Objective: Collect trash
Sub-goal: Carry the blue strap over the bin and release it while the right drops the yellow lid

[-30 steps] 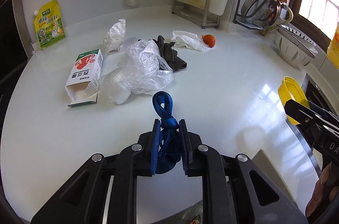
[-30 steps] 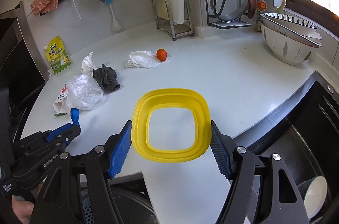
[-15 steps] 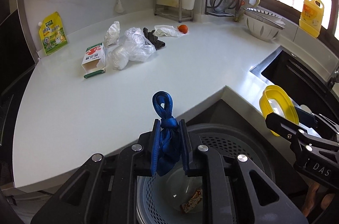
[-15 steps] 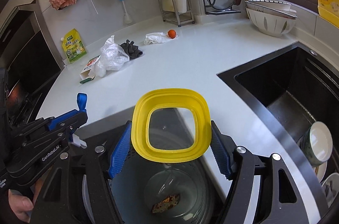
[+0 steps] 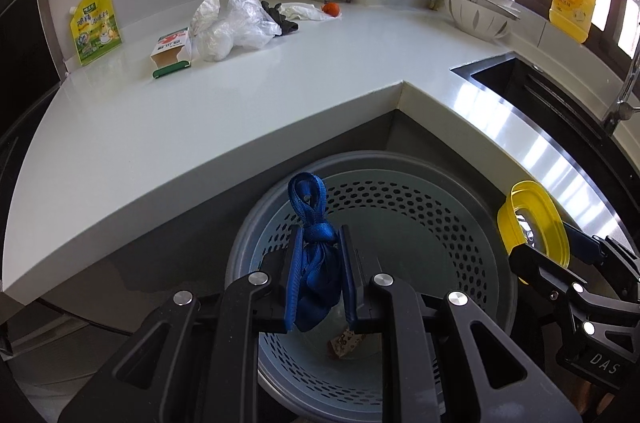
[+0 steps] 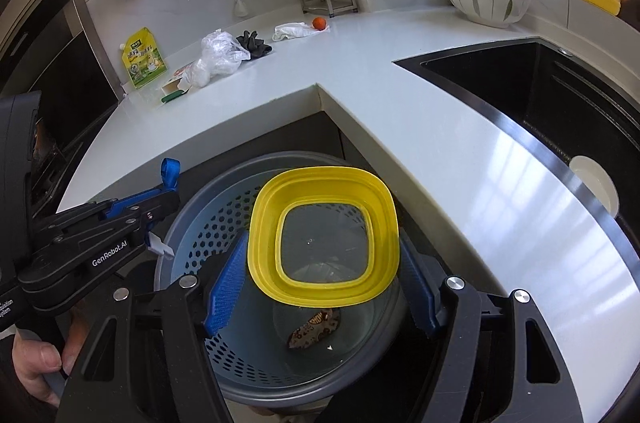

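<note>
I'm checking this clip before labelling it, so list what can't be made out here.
- Left wrist view: the wrapper in the perforated bin is half hidden by the left gripper and its blue strap.
- Right wrist view: the yellow lid in the right gripper covers much of the bin floor.
- Both views: carton print too small.

Our left gripper (image 5: 319,275) points toward twelve o'clock, jaws pinched nearly together on a blue strap (image 5: 316,255). Our right gripper (image 6: 322,283) sits at its three o'clock, jaws spread wide (clamping a yellow lid (image 6: 323,235) by its edges).
</note>
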{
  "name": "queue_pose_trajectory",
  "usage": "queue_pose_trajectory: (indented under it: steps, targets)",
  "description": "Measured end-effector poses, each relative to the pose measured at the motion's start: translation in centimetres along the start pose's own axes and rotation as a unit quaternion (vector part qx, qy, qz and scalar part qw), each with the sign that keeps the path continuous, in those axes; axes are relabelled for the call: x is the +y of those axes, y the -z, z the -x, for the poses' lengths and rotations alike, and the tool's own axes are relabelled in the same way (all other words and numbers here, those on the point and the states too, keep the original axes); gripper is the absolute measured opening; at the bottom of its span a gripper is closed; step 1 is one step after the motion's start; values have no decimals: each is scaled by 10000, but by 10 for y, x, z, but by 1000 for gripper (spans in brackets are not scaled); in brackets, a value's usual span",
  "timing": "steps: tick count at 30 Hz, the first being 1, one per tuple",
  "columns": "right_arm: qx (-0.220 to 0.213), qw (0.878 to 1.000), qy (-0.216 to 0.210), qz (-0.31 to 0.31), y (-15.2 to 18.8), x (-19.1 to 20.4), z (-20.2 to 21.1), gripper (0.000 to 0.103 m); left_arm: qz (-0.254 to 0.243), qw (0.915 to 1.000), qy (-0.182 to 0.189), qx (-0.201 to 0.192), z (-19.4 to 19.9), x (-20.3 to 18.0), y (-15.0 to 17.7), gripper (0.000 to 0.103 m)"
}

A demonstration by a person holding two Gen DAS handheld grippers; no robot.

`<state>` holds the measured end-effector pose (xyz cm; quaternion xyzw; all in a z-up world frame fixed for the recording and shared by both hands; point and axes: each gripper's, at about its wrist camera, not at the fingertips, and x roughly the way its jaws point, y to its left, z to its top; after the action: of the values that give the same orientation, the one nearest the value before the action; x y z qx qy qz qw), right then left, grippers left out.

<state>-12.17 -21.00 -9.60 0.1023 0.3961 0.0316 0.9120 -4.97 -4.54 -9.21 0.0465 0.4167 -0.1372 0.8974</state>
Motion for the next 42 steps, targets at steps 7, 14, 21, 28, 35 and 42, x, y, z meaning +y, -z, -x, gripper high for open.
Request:
queue_pose_trajectory:
  steps: [7, 14, 21, 28, 35, 42]
  targets:
    - [127, 9999, 31, 78, 13, 3, -7, 67, 9, 9998, -1, 201, -9, -1, 13, 18]
    - [225, 9996, 17, 167, 18, 7, -15, 67, 46, 9995, 41, 303, -15, -1, 17, 21]
    - [256, 9995, -17, 172, 19, 6, -19, 68, 68, 9994, 28, 329, -19, 1, 17, 24]
    - [173, 9997, -33, 150, 17, 4, -17, 76, 143, 9996, -29, 254, -17, 6, 17, 56]
    - [137, 9998, -37, 124, 18, 2, -16, 76, 281, 9994, -50, 221, -15, 14, 15, 60]
    - [73, 9999, -96, 65, 18, 2, -15, 76, 356, 9993, -101, 115, -9, 20, 14, 67]
